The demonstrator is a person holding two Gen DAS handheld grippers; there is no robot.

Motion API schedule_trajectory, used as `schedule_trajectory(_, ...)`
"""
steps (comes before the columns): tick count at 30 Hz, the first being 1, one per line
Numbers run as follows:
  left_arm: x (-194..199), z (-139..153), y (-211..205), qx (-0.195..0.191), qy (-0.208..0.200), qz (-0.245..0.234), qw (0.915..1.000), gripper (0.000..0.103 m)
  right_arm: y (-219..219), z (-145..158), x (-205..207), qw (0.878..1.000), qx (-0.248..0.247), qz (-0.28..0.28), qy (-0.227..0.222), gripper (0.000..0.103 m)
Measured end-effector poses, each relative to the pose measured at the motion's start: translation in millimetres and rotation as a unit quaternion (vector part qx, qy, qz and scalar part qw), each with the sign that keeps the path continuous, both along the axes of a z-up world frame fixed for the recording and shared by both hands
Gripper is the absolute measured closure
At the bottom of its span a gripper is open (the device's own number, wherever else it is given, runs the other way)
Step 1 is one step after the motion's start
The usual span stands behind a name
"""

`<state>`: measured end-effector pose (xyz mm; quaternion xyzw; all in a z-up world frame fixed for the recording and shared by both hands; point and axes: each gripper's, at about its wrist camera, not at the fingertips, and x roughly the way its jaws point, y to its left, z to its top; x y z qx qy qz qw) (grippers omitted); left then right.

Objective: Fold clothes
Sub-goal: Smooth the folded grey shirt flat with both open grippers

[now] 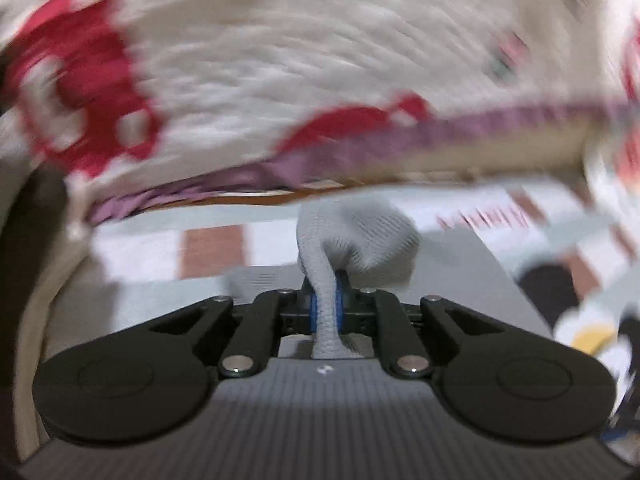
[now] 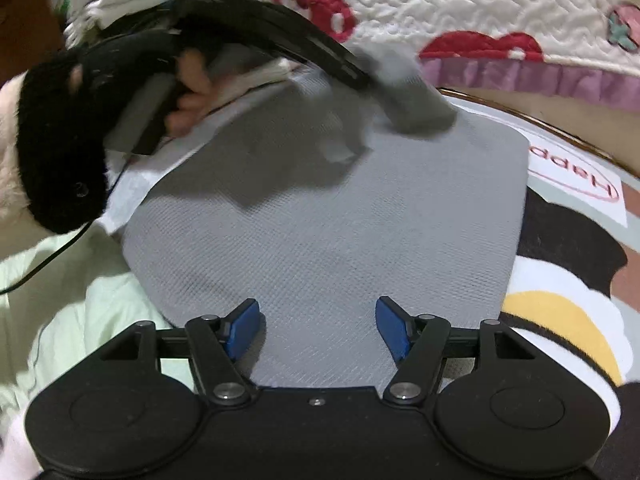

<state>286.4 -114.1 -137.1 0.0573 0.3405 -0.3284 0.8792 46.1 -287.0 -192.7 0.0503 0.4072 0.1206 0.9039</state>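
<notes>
The left gripper (image 1: 326, 308) is pinching a bunched fold of the grey garment (image 1: 360, 240) between its blue pads, jaws nearly together with only the cloth between them. The pinched fabric is rising in a soft rope and ballooning into a loose pouch just ahead of the fingers, so it looks light, limp and fine-knit: it is likely to drape and slide rather than hold a crease, and a grip on a bunch like this may let layers slip. A hem or corner would probably give a cleaner hold.

In the right wrist view, the left gripper (image 2: 362, 80) is reaching in from the upper left, angled down toward the garment's far edge, with the person's left hand (image 2: 190, 92) wrapped round its handle below a black fuzzy sleeve (image 2: 60, 152). That far portion is lifted and blurred.

The right gripper (image 2: 318, 330) is hovering with its jaws spread wide, holding nothing, low over the near edge of the grey garment (image 2: 320, 220), which is lying mostly flat on a patterned bed cover (image 2: 560, 312). A white quilt with red motifs (image 2: 480, 8) is lying beyond.
</notes>
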Motion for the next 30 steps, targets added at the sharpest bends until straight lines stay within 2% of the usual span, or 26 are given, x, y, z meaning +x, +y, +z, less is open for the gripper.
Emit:
schedule_trajectory(2, 12.1, -9.1, 22.8, -0.013, 0.002, 0.053, 0.9985, 0.096, -0.1, -0.7, 1.4, 1.000, 0.007, -0.011, 0.001, 0.032)
schedule_trajectory(6, 25.8, -22.1, 52.8, -0.031, 0.040, 0.089, 0.9948, 0.092, 16.4, -3.0, -2.8, 1.000, -0.028, 0.000, -0.008, 0.024)
schedule_trajectory(7, 24.6, -22.4, 59.5, -0.042, 0.045, 0.089, 0.9941, 0.085, 20.5, -3.3, -2.9, 0.999, -0.039, 0.003, -0.010, 0.024)
schedule_trajectory(8, 18.9, -22.7, 60.1, -0.042, 0.049, 0.081, 0.9946, 0.070, 22.9, -3.1, -3.1, 0.999, -0.044, 0.001, -0.010, 0.024)
schedule_trajectory(10, 5.3, -24.1, 56.6, -0.031, 0.056, 0.060, 0.9961, 0.057, 22.7, -2.3, -1.7, 0.999, -0.044, -0.002, -0.007, 0.023)
schedule_trajectory(18, -49.4, -29.7, 42.6, 0.011, 0.083, -0.023, 0.9962, 0.054, 23.2, 4.7, -6.3, 0.999, -0.035, -0.011, -0.001, 0.023)
schedule_trajectory(19, -56.2, -30.5, 40.9, 0.016, 0.087, -0.034, 0.9955, 0.058, 22.9, 5.7, -7.3, 1.000, -0.024, -0.010, -0.001, 0.023)
schedule_trajectory(20, -63.0, -31.2, 39.1, 0.022, 0.090, -0.044, 0.9947, 0.070, 22.6, 6.6, -8.2, 1.000, -0.011, -0.008, -0.002, 0.024)
schedule_trajectory(22, -69.7, -34.9, 45.4, 0.023, 0.104, -0.033, 0.9937, 0.084, 23.1, 8.4, -11.4, 1.000, 0.012, -0.004, -0.003, 0.024)
schedule_trajectory(25, -78.0, -33.3, 61.5, 0.011, 0.123, -0.003, 0.9923, 0.084, 28.6, 9.5, -14.2, 1.000, 0.018, 0.001, -0.005, 0.024)
schedule_trajectory(27, -84.6, -26.3, 74.0, -0.012, 0.135, 0.001, 0.9908, 0.081, 32.4, 9.2, -15.3, 1.000, 0.014, 0.005, -0.004, 0.024)
schedule_trajectory(29, -92.0, -23.7, 82.0, -0.034, 0.160, -0.004, 0.9866, 0.062, 34.4, 8.6, -15.8, 1.000, 0.010, 0.005, -0.002, 0.023)
schedule_trajectory(30, -95.5, -24.2, 83.5, -0.041, 0.173, -0.009, 0.9841, 0.058, 34.4, 8.8, -16.2, 1.000, 0.010, 0.004, -0.003, 0.023)
